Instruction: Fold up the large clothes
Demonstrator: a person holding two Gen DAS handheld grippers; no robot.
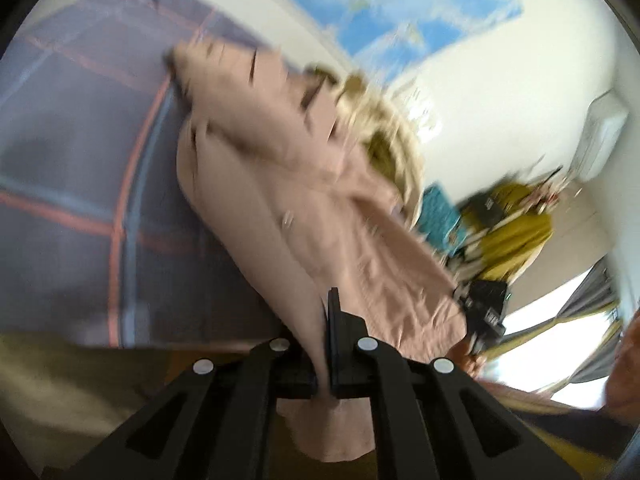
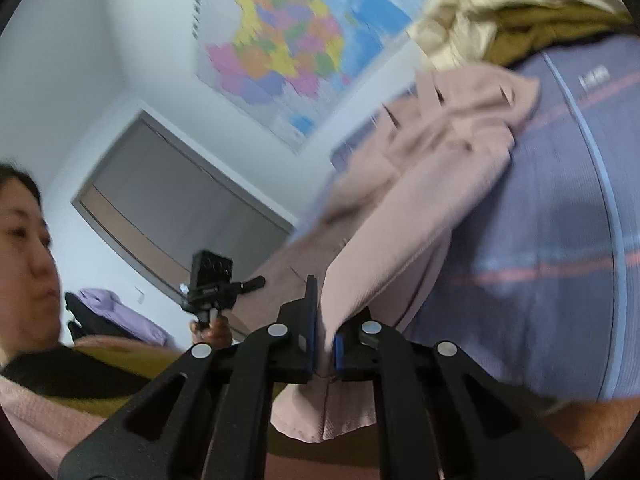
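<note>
Both tools gripped the pink garment [image 1: 320, 240]: left tool [image 1: 325, 344] clamped its edge; right tool [image 2: 325, 344] likewise; cloth trailed ahead onto the striped bed [image 1: 80, 160].

The pink garment [image 1: 304, 216] is seen to be soft, matt woven cloth, finely ribbed and creased. The plaid bedsheet [image 1: 72, 184] is shown as smooth matt fabric. The left claw [image 1: 326, 344] and right claw [image 2: 322, 332] are made of matt black plastic, fitted with shiny metal rivets. The wall map [image 2: 280, 48] is printed on glossy paper.
</note>
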